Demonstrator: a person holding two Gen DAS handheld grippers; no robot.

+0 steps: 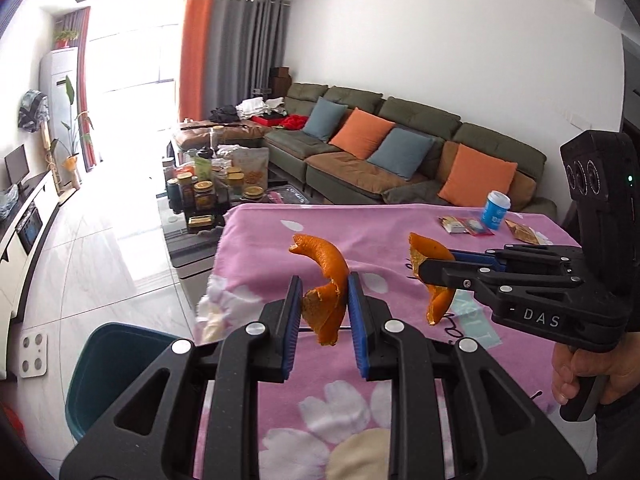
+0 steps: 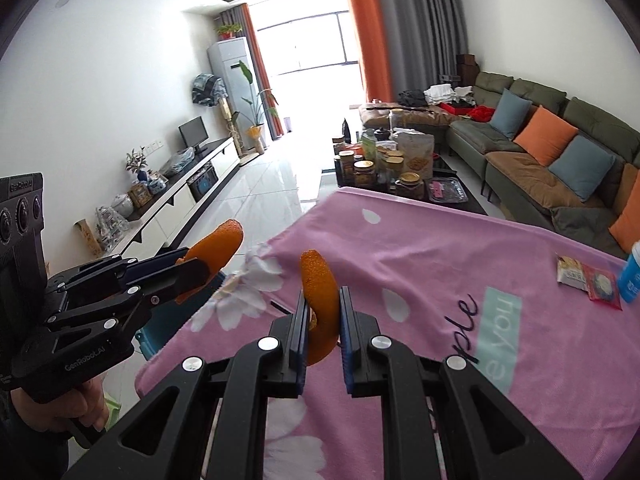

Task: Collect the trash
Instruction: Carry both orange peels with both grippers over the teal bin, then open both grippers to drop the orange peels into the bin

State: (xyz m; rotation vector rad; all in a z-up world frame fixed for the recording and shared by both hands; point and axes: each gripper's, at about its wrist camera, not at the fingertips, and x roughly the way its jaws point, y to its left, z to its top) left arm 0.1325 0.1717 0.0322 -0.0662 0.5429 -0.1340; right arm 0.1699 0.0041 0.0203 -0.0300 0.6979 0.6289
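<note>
My left gripper [image 1: 324,304] is shut on a curled orange peel [image 1: 326,276] and holds it in the air above the pink tablecloth [image 1: 400,360], near its left edge. My right gripper [image 2: 324,308] is shut on a second orange peel [image 2: 320,300]; it also shows in the left wrist view [image 1: 422,270] with its peel [image 1: 430,254]. The left gripper [image 2: 200,268] and its peel [image 2: 218,246] show at the left of the right wrist view. A teal trash bin [image 1: 108,376] stands on the floor left of the table.
Snack wrappers [image 1: 466,225] and a blue cup [image 1: 496,210] lie at the table's far right. A coffee table with jars [image 1: 216,188] stands beyond. A green sofa [image 1: 400,152] runs along the right wall. A TV cabinet [image 2: 180,196] lines the left wall.
</note>
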